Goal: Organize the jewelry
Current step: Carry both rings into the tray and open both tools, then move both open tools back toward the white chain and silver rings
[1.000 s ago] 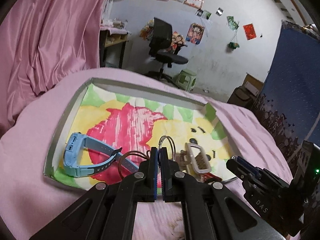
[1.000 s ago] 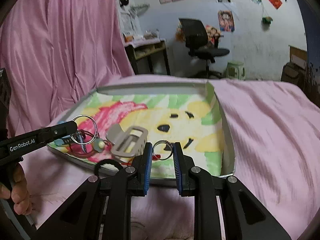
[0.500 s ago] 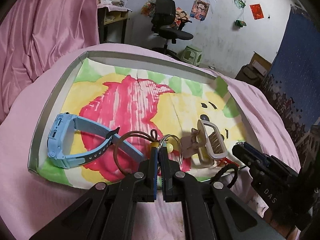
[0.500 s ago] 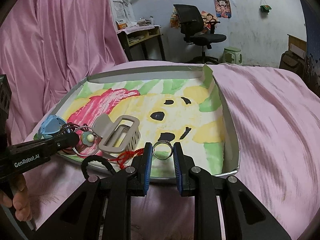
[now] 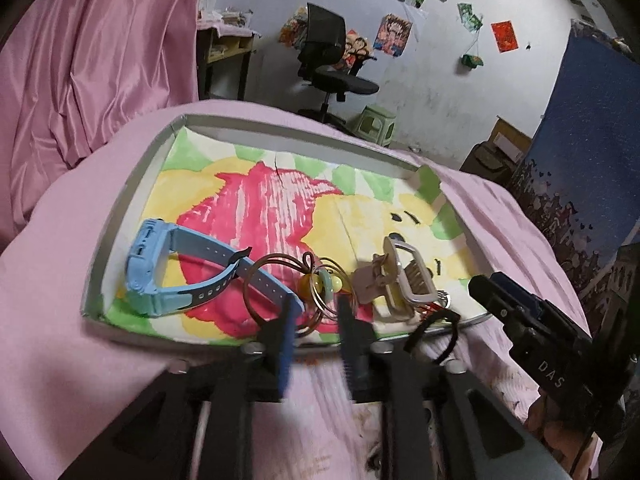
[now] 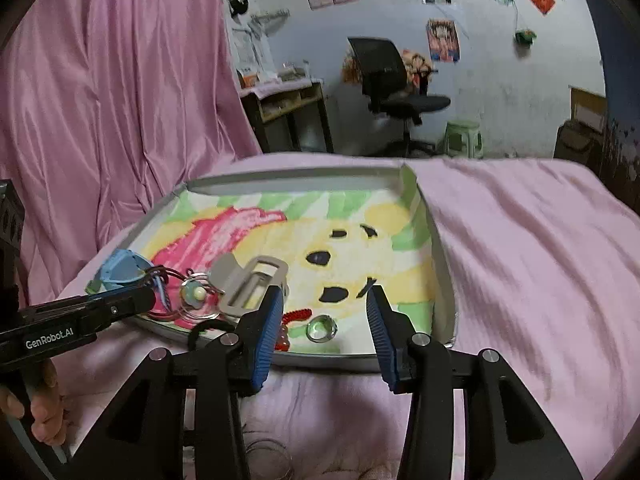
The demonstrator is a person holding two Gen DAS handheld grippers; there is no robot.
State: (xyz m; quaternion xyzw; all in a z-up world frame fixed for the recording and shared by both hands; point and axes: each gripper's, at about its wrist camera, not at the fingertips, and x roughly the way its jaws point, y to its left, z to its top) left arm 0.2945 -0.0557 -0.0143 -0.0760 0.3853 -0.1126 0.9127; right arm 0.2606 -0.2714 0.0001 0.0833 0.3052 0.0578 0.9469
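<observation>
Left wrist view: the left gripper [image 5: 316,312] stands at the near rim of the tray [image 5: 132,184], its jaws parted with nothing between them. The tray sits on a surface draped in pink cloth [image 5: 60,280]; whether that surface is a desk cannot be told. Lying on the tray's painted liner, from left to right: a blue watch [image 5: 160,276], a brown wire bangle [image 5: 276,280], thin metal rings [image 5: 328,292] with a yellow-green bead, and a beige hair claw [image 5: 396,280]. A black hair tie [image 5: 436,328] hangs over the near rim. The right gripper's black body enters from the right.

Right wrist view: the right gripper [image 6: 324,320] has its jaws wide apart and empty. A silver ring [image 6: 321,329] lies on the tray liner between them, touching neither. A red knotted cord [image 6: 296,315] lies just beside the left pad. The left gripper reaches in from the left, a hand [image 6: 36,408] on its handle, its tip at the cluster of rings and watch.
</observation>
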